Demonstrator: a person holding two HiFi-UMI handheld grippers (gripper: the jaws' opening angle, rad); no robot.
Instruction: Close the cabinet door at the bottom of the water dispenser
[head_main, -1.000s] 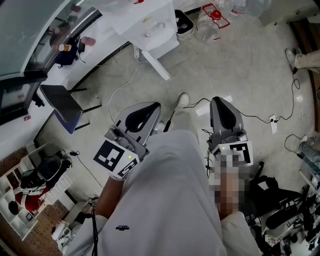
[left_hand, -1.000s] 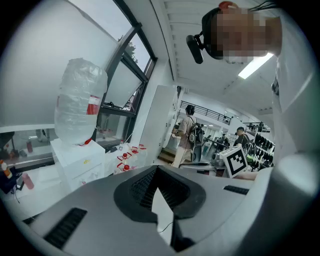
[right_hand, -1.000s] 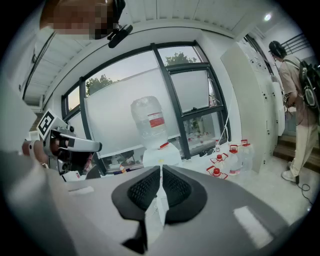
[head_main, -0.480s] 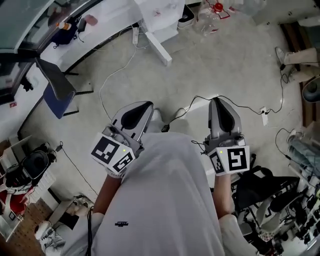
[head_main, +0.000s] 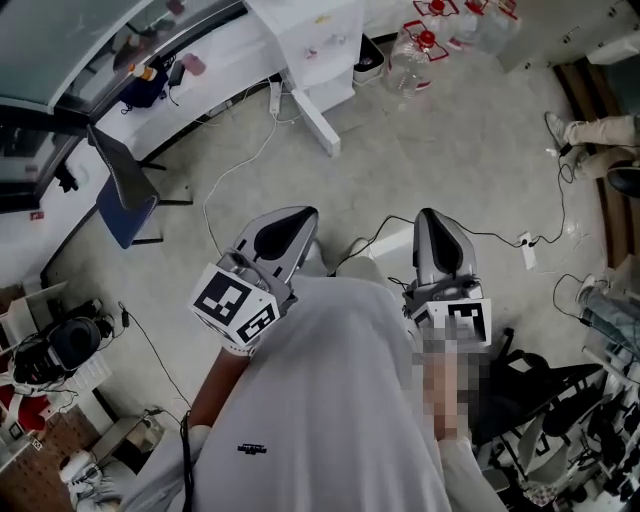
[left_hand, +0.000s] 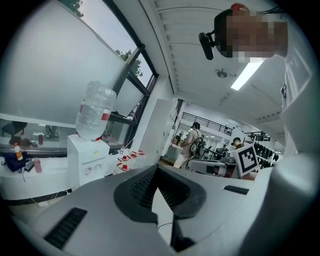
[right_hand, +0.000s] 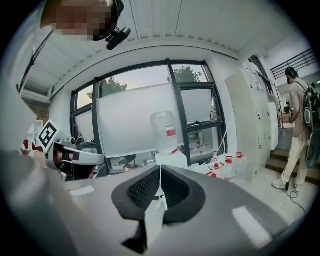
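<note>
From above I see what neither claw camera gives me: the floor, with the water dispenser (head_main: 320, 55) at the top of the head view, well ahead of both claws, and a white slab (head_main: 312, 122) angling out from its foot across the floor towards me. It may be the cabinet door standing open, but I cannot tell for sure from up here. A thin cable (head_main: 238, 172) loops over the floor between it and me. The gripper views show the dispenser upright instead: a white box against the big windows with an upturned clear bottle (right_hand: 164, 131) on top and red-capped jugs (right_hand: 231, 162) on the floor beside it. In the right gripper view it sits dead ahead, just behind the jaw tips; in the left gripper view it stands off to the left. In both, its lower part is hidden behind my own jaws, so the door does not show there. My left claw (left_hand: 156, 170) is clenched, pads meeting at the tips with nothing between them. My right claw (right_hand: 160, 170) is the same, clamped tight and empty. The 2 claws are held side by side, apart from each other and touching nothing.
</note>
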